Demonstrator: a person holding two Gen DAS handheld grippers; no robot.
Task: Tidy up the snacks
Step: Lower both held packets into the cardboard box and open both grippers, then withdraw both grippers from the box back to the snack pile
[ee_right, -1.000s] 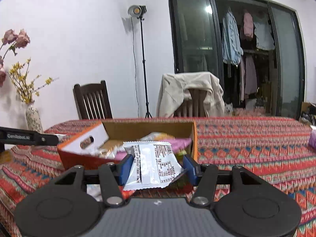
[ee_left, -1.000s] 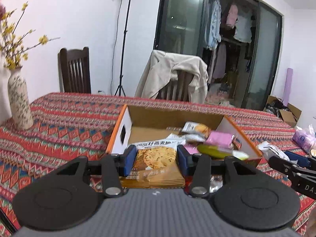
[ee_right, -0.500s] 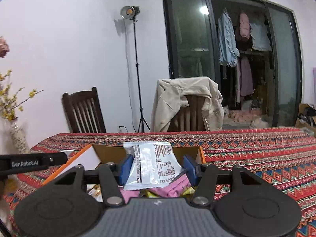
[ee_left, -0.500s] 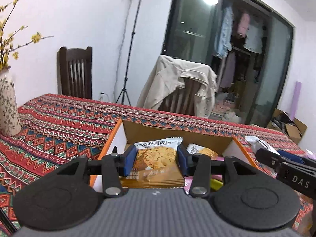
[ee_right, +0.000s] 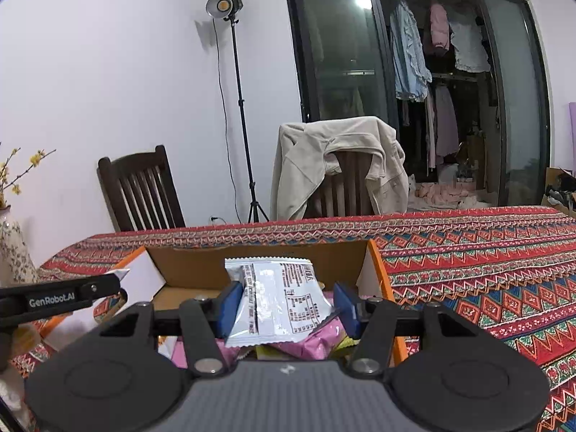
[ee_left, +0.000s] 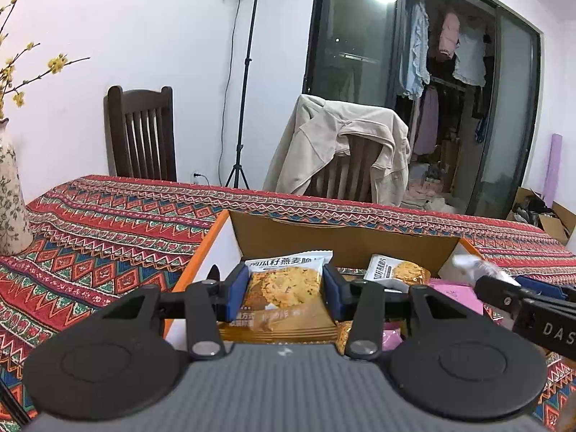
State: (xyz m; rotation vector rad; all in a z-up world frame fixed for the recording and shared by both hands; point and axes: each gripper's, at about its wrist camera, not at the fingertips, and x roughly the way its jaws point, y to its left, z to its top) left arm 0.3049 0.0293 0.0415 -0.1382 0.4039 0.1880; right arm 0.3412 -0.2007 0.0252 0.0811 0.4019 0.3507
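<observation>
Cardboard, orange-edged: an open box (ee_left: 345, 241) stands on the patterned table (ee_left: 108, 223), already holding a second cookie packet (ee_left: 396, 270) and pink wrappers (ee_right: 316, 342). The left hand-held gripper (ee_left: 286, 289) is closed on a cookie packet (ee_left: 284, 288), poised over the box's left part; the right hand-held gripper (ee_right: 286, 304) is closed on a white packet (ee_right: 277, 302), over the box's right part above the pink wrappers. The step in hand appears to be placing both snacks inside. To do it well, lower each packet below the rim before opening the jaws, keep the two hand-held grippers apart, and lay the packets flat beside, not on top of, the contents. A vase (ee_left: 10, 201) stands well apart at the left.
</observation>
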